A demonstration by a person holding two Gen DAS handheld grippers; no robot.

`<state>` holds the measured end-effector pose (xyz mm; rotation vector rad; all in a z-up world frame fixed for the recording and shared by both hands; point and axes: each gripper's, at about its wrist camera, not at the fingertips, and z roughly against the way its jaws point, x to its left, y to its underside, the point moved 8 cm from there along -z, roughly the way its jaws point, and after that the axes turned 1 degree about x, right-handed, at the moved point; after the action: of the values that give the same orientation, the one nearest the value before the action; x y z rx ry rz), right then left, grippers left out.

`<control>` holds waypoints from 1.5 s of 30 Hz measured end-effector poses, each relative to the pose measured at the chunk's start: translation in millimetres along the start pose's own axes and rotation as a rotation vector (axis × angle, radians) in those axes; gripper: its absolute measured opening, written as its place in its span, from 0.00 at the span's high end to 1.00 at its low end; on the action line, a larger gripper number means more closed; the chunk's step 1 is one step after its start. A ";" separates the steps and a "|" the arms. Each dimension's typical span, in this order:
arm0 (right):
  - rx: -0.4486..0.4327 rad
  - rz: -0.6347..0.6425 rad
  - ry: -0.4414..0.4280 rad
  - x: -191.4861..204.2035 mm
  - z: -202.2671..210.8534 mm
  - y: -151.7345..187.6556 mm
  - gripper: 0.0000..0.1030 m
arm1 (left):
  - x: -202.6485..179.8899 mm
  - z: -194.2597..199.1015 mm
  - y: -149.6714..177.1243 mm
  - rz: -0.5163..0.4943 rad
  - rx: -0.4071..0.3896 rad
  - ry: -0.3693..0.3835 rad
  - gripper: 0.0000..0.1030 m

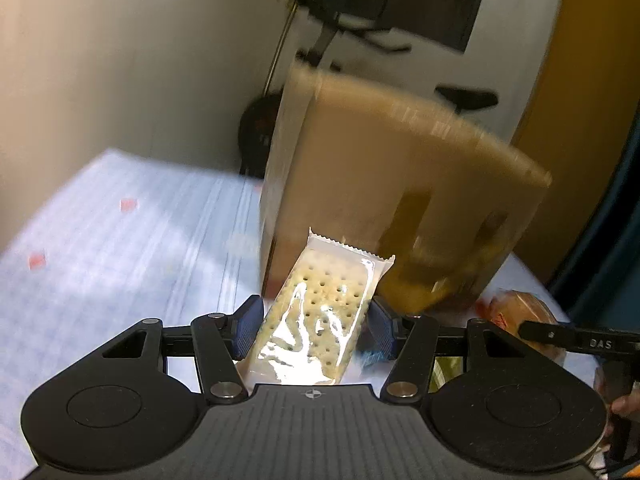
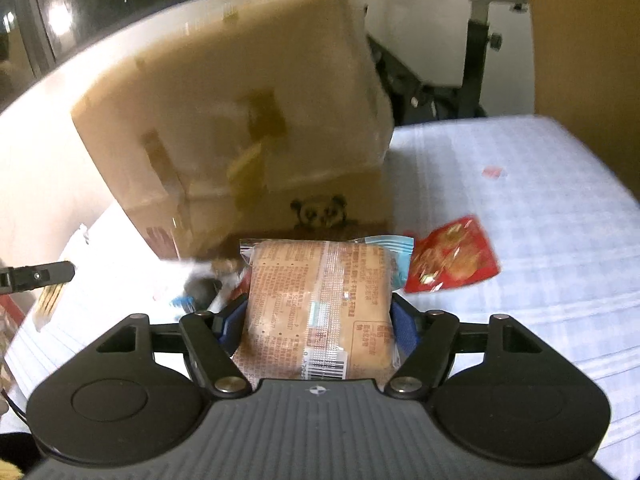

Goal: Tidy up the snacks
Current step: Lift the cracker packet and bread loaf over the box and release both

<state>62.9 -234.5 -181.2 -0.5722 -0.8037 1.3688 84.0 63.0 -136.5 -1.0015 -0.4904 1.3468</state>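
Checked cloth (image 2: 520,240); left claw (image 1: 316,322) grips crackers (image 1: 320,320), right claw (image 2: 318,322) bun (image 2: 320,308).

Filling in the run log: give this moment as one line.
left gripper: shut on cracker pack | right gripper: shut on bread pack | cardboard box: ahead

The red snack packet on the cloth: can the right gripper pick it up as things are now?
Probably not yet. The right gripper is shut on a wrapped bread pack, so its jaws are full. The red snack packet itself lies uncovered on the tablecloth, just beyond the pack.
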 end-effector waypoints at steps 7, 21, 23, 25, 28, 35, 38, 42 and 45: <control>-0.220 0.013 -0.035 6.4 64.1 -59.1 0.30 | -31.9 36.0 -75.6 -0.065 -0.200 0.060 0.42; -0.400 0.146 -0.109 57.2 45.5 -206.3 0.30 | -82.0 -50.5 -177.3 -0.191 -0.224 0.013 0.42; -0.363 0.155 -0.092 61.8 22.1 -215.5 0.30 | -82.3 -72.1 -175.7 -0.194 -0.181 -0.021 0.42; -0.332 0.165 -0.059 65.8 0.1 -220.3 0.30 | -79.1 -87.2 -172.8 -0.195 -0.143 -0.033 0.42; -0.273 0.160 -0.045 68.4 -23.7 -213.4 0.29 | -79.8 -100.9 -165.5 -0.228 -0.090 -0.024 0.42; -0.218 0.169 -0.007 59.9 -38.6 -189.1 0.22 | -62.7 -98.8 -159.8 -0.224 -0.068 -0.039 0.34; -0.230 0.129 -0.028 53.8 -25.7 -182.5 0.22 | -55.5 -79.7 -153.7 -0.201 -0.075 -0.023 0.34; -0.275 0.070 -0.083 51.9 11.0 -171.5 0.22 | -53.1 -54.2 -146.2 -0.180 -0.092 0.009 0.34; -0.295 0.071 -0.107 53.1 36.3 -154.1 0.22 | -52.2 -34.4 -133.1 -0.166 -0.098 0.043 0.34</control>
<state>131.6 -206.7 -31.6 -0.7664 -1.0918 1.3634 176.2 14.2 -32.9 -1.0442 -0.5986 1.1608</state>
